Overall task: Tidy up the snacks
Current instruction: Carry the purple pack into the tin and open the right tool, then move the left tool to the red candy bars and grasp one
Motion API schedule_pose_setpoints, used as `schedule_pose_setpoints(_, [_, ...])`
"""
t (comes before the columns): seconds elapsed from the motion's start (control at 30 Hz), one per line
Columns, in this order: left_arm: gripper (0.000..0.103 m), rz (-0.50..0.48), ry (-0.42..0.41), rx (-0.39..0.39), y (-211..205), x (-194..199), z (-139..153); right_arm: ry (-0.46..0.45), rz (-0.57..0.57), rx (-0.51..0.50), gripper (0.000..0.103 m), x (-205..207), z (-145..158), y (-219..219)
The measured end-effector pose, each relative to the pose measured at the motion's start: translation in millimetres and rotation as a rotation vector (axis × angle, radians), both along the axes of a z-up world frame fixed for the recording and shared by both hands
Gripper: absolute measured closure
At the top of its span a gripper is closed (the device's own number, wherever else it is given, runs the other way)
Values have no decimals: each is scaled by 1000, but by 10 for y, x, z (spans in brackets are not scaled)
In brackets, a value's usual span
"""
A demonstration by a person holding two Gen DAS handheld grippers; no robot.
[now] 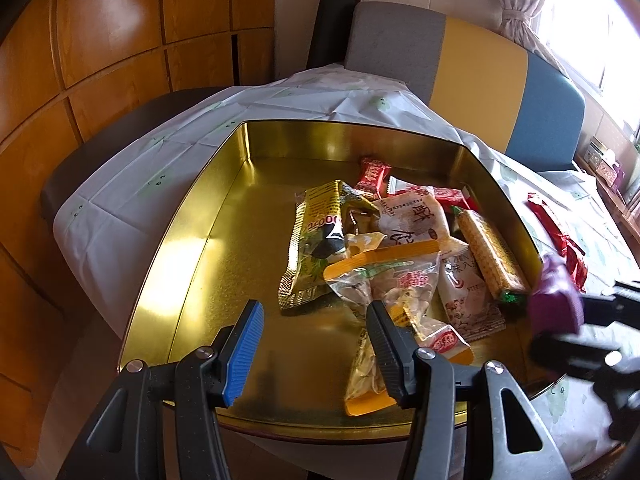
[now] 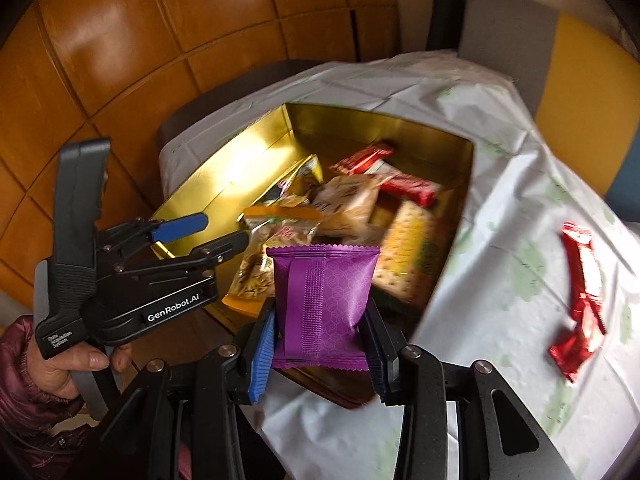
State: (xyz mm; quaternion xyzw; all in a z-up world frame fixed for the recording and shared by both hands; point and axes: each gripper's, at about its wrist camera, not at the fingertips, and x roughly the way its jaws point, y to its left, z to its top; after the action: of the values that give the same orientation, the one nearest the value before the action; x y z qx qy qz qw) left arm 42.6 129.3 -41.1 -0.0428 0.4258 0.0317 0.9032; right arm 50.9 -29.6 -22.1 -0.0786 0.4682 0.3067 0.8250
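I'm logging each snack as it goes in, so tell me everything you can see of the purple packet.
The purple packet is a small, glossy foil-like pillow pouch with zigzag-cut top and bottom edges, a ribbed vertical seam down its face and a faint honeycomb print. It looks sealed and puffy. It stands upright, pinched at its sides by the right tongs, held in the air above the near rim of the gold tin. Nothing else visibly touches it.

Left claw [image 1: 316, 344] gapes wide; right claw [image 2: 320, 344] is clamped tight.

The left hand-held gripper [image 2: 224, 232] was black, marked "GenRobot.AI", with one blue finger pad [image 2: 184, 226], gripped by a bare hand [image 2: 76, 364] in seemingly quilted maroon sleeve [image 2: 20, 392].
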Motion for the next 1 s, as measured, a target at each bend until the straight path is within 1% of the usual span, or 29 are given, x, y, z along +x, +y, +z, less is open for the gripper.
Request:
schedule_pose_setpoints(0.1, [49, 8, 2, -4, 35, 10, -9, 30, 8, -13, 61, 55, -118, 94])
schedule_pose_setpoints(0.17, [49, 14, 1, -5, 55, 19, -13, 38, 2, -10, 57, 78, -157, 115])
schedule_pose_setpoints(0.43, [49, 16, 8, -3, 76, 42, -49, 65, -6, -9, 55, 75, -286, 130])
schedule_pose_setpoints(0.63, [49, 16, -7, 7, 63, 17, -4, 61, -27, 25, 53, 45, -232, 59])
schedule_pose_setpoints(0.7, [49, 17, -12, 7, 59, 10, 17, 62, -35, 45, 49, 25, -208, 25])
schedule_pose_setpoints(0.83, [49, 10, -23, 11, 25, -9, 60, 49, -55, 71, 48, -28, -149, -55])
schedule_pose_setpoints(0.93, [49, 1, -28, 14, -8, -19, 82, 29, -80, 78, 44, -67, -93, -128])
schedule_pose_setpoints(0.97, [49, -2, -29, 14, -17, -23, 85, 22, -90, 79, 38, -73, -80, -149])
schedule_pose_setpoints(1.0, [49, -6, -29, 13, -25, -26, 88, 14, -98, 81, 37, -83, -63, -175])
